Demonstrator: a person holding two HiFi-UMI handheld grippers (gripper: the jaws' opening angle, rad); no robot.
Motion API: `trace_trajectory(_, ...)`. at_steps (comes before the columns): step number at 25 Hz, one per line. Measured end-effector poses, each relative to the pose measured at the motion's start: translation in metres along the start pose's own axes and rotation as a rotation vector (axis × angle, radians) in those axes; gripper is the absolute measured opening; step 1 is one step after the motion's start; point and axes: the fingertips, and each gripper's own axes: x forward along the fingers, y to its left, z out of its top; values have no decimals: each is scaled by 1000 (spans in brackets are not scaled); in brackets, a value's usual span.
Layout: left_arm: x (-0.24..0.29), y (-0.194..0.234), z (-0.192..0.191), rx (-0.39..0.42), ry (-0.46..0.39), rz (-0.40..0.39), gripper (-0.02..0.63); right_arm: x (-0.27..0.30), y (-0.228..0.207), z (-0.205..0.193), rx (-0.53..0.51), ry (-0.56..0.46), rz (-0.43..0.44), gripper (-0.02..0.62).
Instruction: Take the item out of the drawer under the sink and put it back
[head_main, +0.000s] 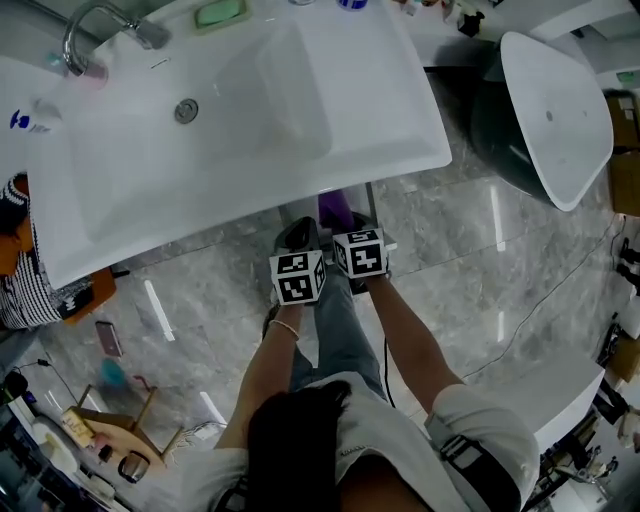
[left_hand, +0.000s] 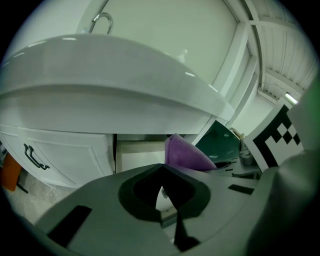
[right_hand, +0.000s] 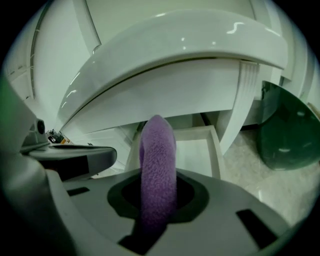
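Right gripper (right_hand: 159, 176) clenched on purple cloth (right_hand: 157, 150), held upright near the open drawer (right_hand: 215, 150) under the sink (head_main: 300, 150), apparently lined up for return. Left gripper (left_hand: 163, 169) closed, empty, just left, likely standing by for the drawer

Bright, even light; glare streaks the floor (head_main: 497, 215) right of the right gripper (head_main: 350, 228). Gripper views bulge, darkening at corners.
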Motion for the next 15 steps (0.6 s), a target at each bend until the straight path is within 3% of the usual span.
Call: trace_trajectory(15, 55, 17, -15, -67, 9, 1, 3, 57, -26, -3, -15, 25, 15, 74)
